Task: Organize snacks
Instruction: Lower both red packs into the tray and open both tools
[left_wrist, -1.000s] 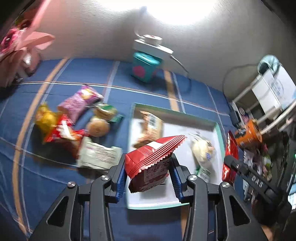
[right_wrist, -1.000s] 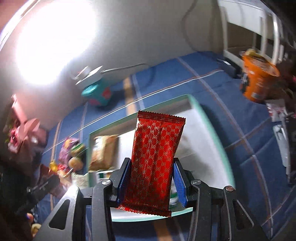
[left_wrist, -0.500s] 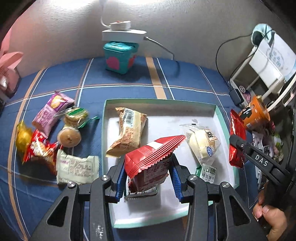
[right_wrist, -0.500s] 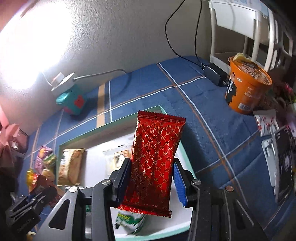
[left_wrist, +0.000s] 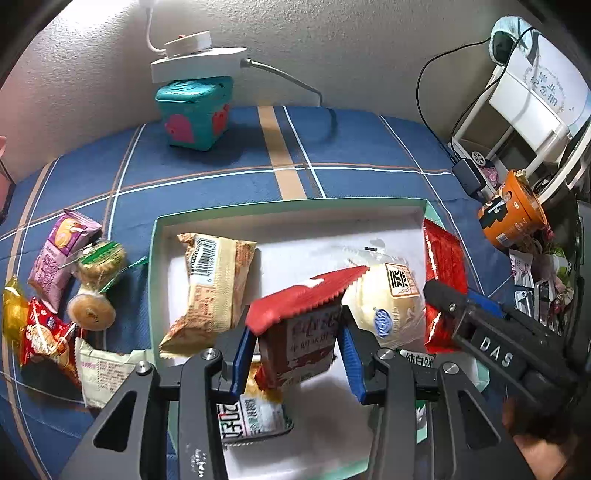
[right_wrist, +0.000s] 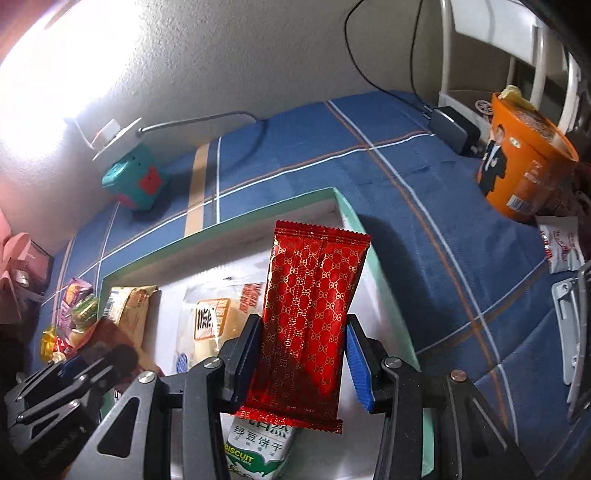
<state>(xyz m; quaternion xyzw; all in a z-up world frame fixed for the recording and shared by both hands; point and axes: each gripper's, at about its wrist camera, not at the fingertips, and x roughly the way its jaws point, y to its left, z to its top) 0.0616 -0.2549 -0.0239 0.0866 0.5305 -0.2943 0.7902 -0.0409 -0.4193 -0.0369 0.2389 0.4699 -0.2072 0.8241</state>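
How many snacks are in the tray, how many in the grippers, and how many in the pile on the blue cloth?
Lying in the tray: 4
Held: 2, a red packet in the left gripper, a red patterned bar in the right gripper
Piled on the blue cloth beside the tray: 6
Total: 12

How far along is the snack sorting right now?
Partly done: the green-rimmed white tray already holds a beige barcoded packet and a clear-wrapped bun. In hand: left gripper clamps a red pouch, right gripper a red gold-patterned bar. Left: loose packets on the blue cloth.
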